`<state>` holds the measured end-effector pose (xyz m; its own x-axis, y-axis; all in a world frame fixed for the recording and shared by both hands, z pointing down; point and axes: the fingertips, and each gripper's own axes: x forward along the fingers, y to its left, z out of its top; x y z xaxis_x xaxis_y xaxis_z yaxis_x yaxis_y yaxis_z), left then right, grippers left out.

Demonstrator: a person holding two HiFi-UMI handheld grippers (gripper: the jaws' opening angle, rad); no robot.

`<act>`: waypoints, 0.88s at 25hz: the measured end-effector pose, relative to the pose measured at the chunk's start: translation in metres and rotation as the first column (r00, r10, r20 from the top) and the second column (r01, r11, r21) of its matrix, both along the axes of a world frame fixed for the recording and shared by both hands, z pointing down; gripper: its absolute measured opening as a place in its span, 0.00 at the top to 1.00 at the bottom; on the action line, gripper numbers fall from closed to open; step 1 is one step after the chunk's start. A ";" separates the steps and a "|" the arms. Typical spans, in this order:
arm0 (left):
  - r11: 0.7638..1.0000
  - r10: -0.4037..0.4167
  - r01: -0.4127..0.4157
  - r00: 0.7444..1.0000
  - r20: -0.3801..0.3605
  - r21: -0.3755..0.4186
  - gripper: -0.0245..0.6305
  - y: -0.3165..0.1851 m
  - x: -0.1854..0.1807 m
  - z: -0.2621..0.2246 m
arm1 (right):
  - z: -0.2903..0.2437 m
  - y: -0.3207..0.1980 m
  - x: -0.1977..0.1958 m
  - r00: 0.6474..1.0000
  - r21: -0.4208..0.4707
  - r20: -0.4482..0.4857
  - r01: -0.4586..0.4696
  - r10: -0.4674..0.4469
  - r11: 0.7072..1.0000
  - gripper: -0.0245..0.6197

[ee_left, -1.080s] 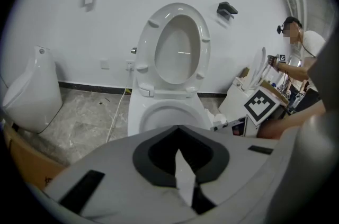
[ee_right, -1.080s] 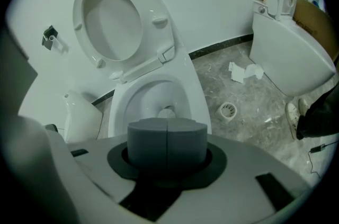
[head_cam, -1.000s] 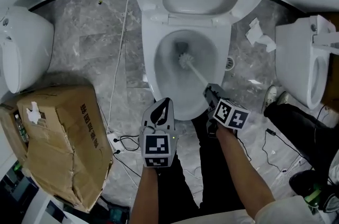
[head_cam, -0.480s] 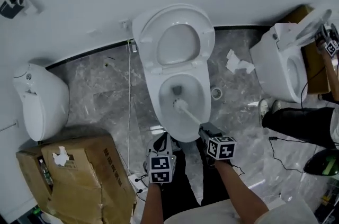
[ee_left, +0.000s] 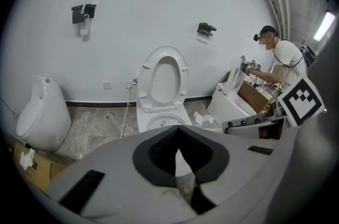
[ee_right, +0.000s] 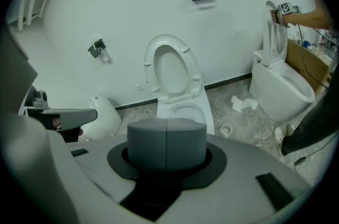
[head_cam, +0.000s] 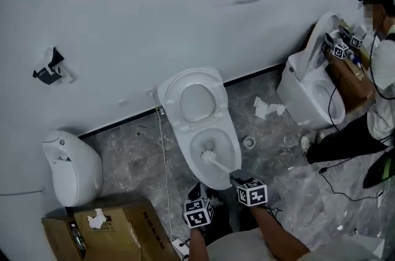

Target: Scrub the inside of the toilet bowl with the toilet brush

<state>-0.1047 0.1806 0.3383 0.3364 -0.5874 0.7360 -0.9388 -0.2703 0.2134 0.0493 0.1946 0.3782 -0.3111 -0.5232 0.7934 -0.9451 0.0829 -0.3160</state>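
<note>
White ceramic toilet [head_cam: 229, 130]: seat and lid stand up so the bowl is reachable. Three white fixtures in all, with the second toilet [head_cam: 305, 99] and the rounded white unit [head_cam: 71, 167]. One brown cardboard box [head_cam: 111, 232], parked clear. One white long-handled toilet brush [head_cam: 219, 165]: head in the bowl opening, contact unclear. Right gripper [head_cam: 236, 180] is clamped on the handle's far end, probably to stay out of the bowl. Left gripper [head_cam: 196, 190] is closed on nothing, idle at the front rim.
</note>
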 end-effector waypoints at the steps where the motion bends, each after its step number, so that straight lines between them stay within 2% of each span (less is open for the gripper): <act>1: 1.000 -0.001 0.001 1.000 0.009 0.008 0.92 0.004 0.002 -0.006 | -0.007 0.004 0.003 1.000 0.021 -0.024 0.019 -0.019 1.000 0.70; 3: 1.000 -0.005 0.004 1.000 0.031 0.027 0.92 0.013 0.008 -0.019 | -0.023 0.014 0.010 0.995 0.063 -0.069 0.074 -0.070 0.995 0.70; 7: 0.995 -0.061 0.058 0.997 0.041 0.076 0.92 0.047 0.026 -0.047 | -0.045 0.050 0.031 0.994 0.084 -0.049 0.097 -0.093 0.992 0.70; 12: 0.994 0.010 -0.019 0.996 0.084 0.111 0.92 0.092 0.062 -0.059 | -0.047 0.081 0.057 0.996 0.080 -0.043 0.087 -0.084 0.993 0.70; 15: 0.994 0.024 -0.036 0.993 0.113 0.102 0.92 0.112 0.072 -0.057 | -0.048 0.091 0.066 0.995 0.089 -0.054 0.088 -0.083 0.992 0.70; 18: 0.993 0.042 -0.054 0.993 0.110 0.109 0.92 0.121 0.082 -0.057 | -0.053 0.090 0.071 0.991 0.124 -0.086 0.111 -0.101 0.986 0.70; 22: 0.994 0.006 -0.018 0.994 0.108 0.106 0.92 0.121 0.088 -0.055 | -0.060 0.102 0.073 0.984 0.122 -0.106 0.159 -0.146 0.980 0.70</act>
